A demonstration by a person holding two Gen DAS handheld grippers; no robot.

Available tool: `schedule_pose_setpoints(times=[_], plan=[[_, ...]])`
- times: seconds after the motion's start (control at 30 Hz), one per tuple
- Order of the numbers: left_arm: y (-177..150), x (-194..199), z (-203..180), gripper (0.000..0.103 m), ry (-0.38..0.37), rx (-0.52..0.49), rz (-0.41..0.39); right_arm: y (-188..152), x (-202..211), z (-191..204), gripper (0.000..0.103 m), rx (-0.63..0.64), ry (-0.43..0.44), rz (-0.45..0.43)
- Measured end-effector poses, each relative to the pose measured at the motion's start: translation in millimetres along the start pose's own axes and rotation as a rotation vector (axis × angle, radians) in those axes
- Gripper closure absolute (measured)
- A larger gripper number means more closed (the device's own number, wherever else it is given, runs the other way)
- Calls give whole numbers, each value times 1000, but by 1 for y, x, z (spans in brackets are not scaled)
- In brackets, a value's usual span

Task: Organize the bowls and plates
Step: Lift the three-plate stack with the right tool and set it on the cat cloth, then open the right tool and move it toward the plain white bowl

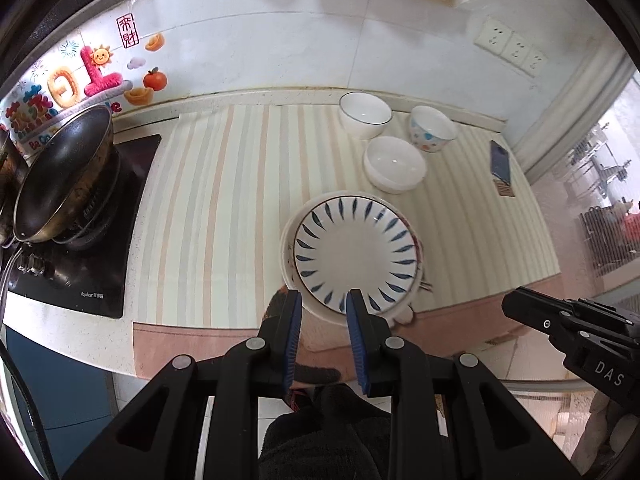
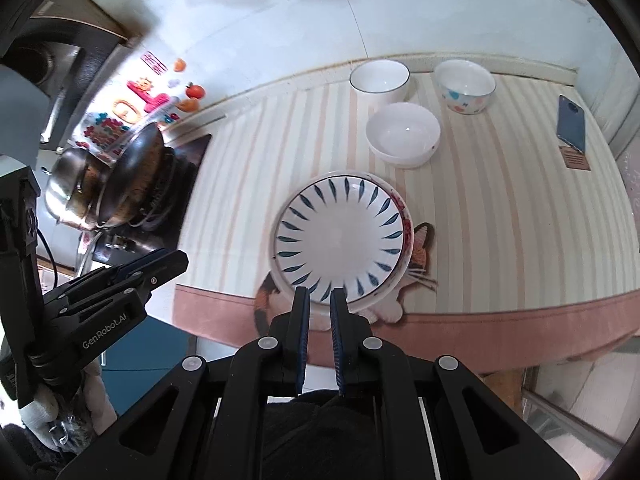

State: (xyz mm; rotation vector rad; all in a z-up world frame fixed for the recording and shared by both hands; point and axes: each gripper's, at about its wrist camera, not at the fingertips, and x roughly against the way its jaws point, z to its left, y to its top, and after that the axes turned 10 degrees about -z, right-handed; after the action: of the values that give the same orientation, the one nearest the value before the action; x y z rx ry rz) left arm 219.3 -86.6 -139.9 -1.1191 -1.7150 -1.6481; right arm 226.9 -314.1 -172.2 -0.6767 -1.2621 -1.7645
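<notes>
A stack of plates sits near the front edge of the striped mat (image 1: 224,208), topped by a white plate with blue leaf marks (image 1: 356,248) (image 2: 340,236). A red-patterned rim (image 2: 406,216) peeks out beneath it. Behind stand three bowls: a white one with a dark rim (image 1: 365,114) (image 2: 379,80), a dotted one (image 1: 432,128) (image 2: 464,84), and a low white one (image 1: 394,164) (image 2: 402,134). My left gripper (image 1: 323,296) hovers high over the stack's near rim, jaws narrow and empty. My right gripper (image 2: 320,291) hangs likewise, nothing between its pads.
A dark wok (image 1: 60,176) rests on the black stove (image 1: 80,280) at the left. A blue phone (image 1: 501,162) (image 2: 572,124) lies at the mat's right end. The tiled wall with sockets (image 1: 512,46) rises behind; the counter's front edge drops off below the stack.
</notes>
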Motion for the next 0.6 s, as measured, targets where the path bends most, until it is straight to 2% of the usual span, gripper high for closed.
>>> schedule_pose_setpoints(times=[0.23,0.47,0.53,0.6], plan=[[-12,22,-5,82,-38,-19,-16,-22,39,14,91,-20,4,-39],[-1,17,-16,82,-45,-16,-35,-24,43,0,91,-73,30,-43],[8,6,-18,76,-41,-2,-38,-17,36,-13,84,-98,40,-39],[21,-14,-19,74,-40,30,-28,-7,25,-30,58,-129,52,-37]])
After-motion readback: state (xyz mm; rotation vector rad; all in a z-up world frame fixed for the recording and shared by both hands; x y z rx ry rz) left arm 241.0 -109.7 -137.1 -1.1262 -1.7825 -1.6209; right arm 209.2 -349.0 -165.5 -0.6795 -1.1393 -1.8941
